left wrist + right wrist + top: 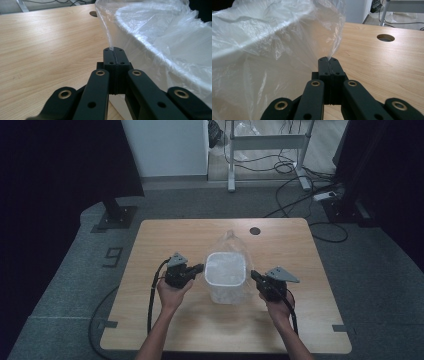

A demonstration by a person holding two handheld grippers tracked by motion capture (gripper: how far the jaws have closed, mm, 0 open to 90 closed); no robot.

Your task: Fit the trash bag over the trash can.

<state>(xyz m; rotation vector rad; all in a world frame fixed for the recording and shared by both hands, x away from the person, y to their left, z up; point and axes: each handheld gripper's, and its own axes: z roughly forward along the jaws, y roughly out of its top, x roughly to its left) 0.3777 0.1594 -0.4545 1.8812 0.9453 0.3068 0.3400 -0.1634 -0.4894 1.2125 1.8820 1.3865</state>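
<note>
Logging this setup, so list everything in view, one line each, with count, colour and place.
bin: one, white, middle of the table.
plastic bag: one, clear, lining the bin and draped over its rim.
table: one, light wood, centre of the floor.
cable hole: one, dark, far edge of the table.
desk frame: one, grey, beyond the table.
power strip: one, white, floor at far right.
left claw: one, black, shut on the bag's edge, left of the bin.
right claw: one, black, shut on the bag's edge, right of the bin.
</note>
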